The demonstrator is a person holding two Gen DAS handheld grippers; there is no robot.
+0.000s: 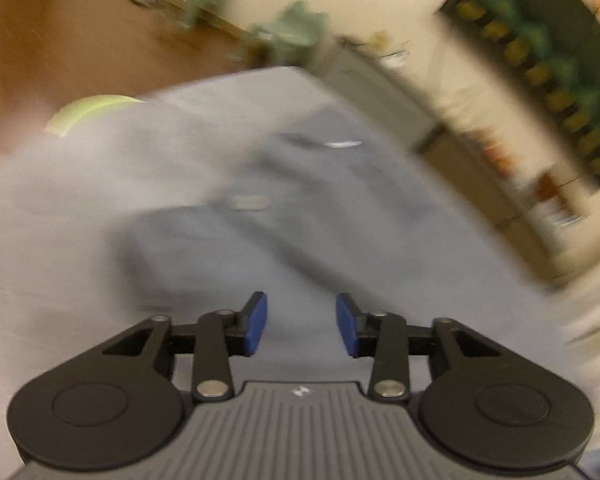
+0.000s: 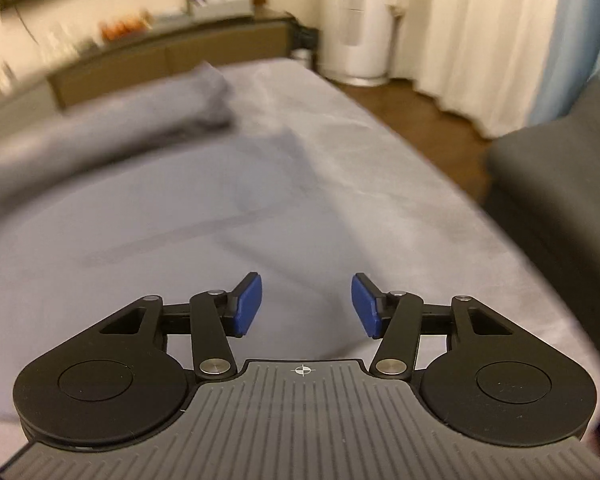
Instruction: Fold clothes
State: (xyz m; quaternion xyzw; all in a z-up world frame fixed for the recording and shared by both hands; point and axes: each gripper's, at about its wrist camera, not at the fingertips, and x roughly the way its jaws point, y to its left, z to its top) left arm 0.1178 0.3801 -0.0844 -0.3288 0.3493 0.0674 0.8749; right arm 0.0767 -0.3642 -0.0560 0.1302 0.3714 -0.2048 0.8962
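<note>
One grey garment (image 1: 236, 236) lies rumpled on the bed (image 1: 80, 184), ahead of the left tongs (image 1: 301, 326), whose blue pads stand apart on nothing. From the right tongs (image 2: 306, 306), also parted and empty, it lies ahead to the left (image 2: 112, 128). A box (image 2: 222, 2) of blurred items sits on the headboard shelf (image 2: 204, 36); curtains (image 2: 472, 28) hang beyond.

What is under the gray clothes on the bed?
The gray clothes lie on a light gray sheet that covers the bed. The sheet shows all around them. Whatever lies directly beneath the clothes, or under the sheet, is covered.
</note>
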